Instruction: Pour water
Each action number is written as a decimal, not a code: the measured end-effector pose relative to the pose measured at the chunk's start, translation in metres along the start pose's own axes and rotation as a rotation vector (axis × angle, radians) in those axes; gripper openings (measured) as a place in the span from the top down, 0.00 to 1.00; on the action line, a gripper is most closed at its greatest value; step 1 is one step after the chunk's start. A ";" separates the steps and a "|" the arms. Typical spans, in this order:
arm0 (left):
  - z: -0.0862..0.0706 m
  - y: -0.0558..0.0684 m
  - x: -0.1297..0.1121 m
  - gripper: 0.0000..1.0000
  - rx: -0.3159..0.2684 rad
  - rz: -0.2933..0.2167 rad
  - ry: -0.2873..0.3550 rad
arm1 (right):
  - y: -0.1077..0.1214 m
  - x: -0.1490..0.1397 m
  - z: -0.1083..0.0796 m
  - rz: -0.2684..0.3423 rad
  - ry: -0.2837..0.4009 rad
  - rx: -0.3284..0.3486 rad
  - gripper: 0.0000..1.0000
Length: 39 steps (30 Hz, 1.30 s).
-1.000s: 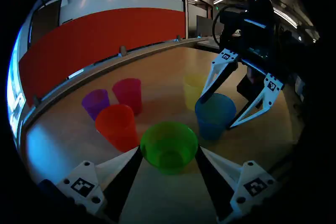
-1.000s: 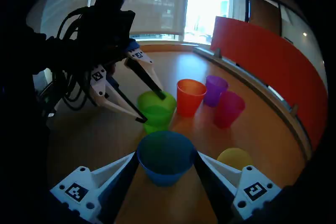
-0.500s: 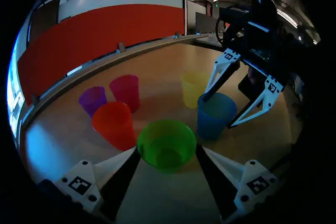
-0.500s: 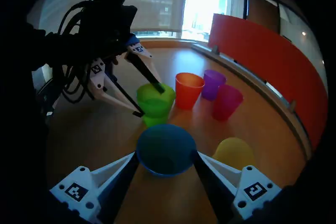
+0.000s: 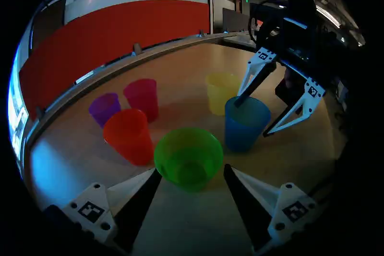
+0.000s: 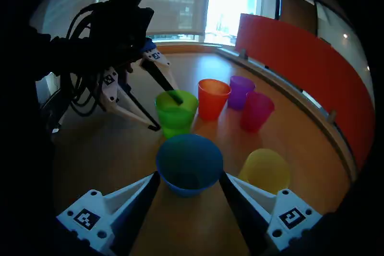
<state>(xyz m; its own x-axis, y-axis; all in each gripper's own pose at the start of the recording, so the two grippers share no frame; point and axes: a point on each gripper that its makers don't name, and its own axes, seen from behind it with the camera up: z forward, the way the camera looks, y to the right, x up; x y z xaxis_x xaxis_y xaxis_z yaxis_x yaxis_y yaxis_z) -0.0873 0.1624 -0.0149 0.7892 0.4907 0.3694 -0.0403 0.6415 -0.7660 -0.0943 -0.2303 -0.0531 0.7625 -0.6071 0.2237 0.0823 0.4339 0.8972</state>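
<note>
Left gripper view: yellow cup (image 5: 218,89) part-hidden

No readable words, numbers or brands. Just black-and-white square tags (image 5: 93,213) on the left gripper (image 5: 190,169) and right gripper (image 6: 188,174), bearing patterns, no letters.

Translucent plastic green cup (image 5: 188,160), smooth plastic blue cup (image 6: 190,164), glossy wooden table (image 5: 177,71)
</note>
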 end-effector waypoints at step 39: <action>-0.042 -0.022 -0.017 0.05 0.124 -0.015 -0.016 | 0.016 -0.032 -0.045 0.044 -0.017 -0.110 0.04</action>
<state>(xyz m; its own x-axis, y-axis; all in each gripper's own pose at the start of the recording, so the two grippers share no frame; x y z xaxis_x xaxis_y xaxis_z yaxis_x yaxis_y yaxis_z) -0.0738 0.1146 -0.0263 0.7807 0.4891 0.3890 -0.1047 0.7161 -0.6901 -0.0889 -0.1737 -0.0626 0.7560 -0.5967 0.2691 0.1199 0.5303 0.8393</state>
